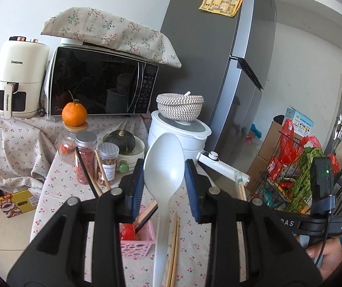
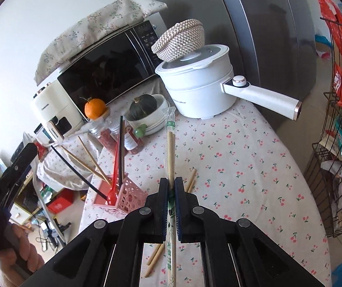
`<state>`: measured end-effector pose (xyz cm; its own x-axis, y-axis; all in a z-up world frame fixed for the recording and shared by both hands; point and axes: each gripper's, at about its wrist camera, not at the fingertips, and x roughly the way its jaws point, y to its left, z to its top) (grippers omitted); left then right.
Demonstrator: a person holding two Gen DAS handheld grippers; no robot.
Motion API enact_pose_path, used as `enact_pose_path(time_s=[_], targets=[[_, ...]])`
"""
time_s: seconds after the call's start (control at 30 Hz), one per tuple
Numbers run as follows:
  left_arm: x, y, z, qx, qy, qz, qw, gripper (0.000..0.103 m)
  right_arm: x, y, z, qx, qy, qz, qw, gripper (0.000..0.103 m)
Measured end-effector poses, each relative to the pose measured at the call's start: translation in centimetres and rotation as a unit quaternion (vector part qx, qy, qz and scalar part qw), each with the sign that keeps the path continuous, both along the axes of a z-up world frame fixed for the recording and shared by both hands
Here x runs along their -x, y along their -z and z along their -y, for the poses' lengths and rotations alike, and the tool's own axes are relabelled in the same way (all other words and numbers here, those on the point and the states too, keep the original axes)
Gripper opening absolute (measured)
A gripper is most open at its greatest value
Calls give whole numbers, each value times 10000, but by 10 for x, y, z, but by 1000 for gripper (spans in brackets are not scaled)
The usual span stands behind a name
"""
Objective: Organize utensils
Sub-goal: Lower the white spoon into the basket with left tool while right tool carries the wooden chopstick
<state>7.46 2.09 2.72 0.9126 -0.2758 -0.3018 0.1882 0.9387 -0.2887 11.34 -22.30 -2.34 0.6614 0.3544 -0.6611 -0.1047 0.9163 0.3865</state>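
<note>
A white plastic spoon point(image 1: 164, 153) stands bowl-up between the blue pads of my left gripper point(image 1: 164, 165), which is shut on it above the table. My right gripper point(image 2: 171, 181) is shut on a pair of wooden chopsticks in a clear wrapper point(image 2: 170, 143), held off the tablecloth. A pink perforated basket point(image 2: 128, 196) at the table's left edge holds several chopsticks, a red spoon point(image 2: 113, 191) and a black stick. The same basket point(image 1: 137, 246) shows under the left gripper. Loose wooden chopsticks point(image 1: 173, 246) lie on the cherry-print cloth beside it.
At the back of the table stand a white electric pot point(image 2: 199, 91) with a woven basket point(image 2: 180, 40) on its lid, a microwave point(image 1: 99, 86), an air fryer point(image 1: 19, 76), spice jars point(image 1: 86, 157), an orange and a squash in a bowl. A fridge and a wire grocery rack point(image 2: 338, 143) stand to the right.
</note>
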Motion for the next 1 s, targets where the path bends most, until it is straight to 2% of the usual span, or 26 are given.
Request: enact_pose_path(time_s=[0.2,0.37,0.5,0.6,0.7,0.83,1.0], targets=[[-27,13,6,31,-406,415,9983,35,-4,-1,1,3,36,132,9999,5],[-52,35,14,-16,-705,504,9962,35,-7,4,2,36,76,138,9999,5],[-60,48,21,-59,-700,562,9959,35,-9,7,1,93,12,145,9999,5],[-61,58,22,-46,-725,525,9960,35,-10,6,1,120,30,202,9997,5],[-57,69,23,-191,-806,520,9952,35,-10,5,2,166,100,294,9994,5],[-57,78,22,-261,-811,248,9961,35,-9,2,0,147,97,367,9992,5],[-42,70,22,-489,-698,-6,9964,38,-3,-4,-3,31,85,503,9987,5]])
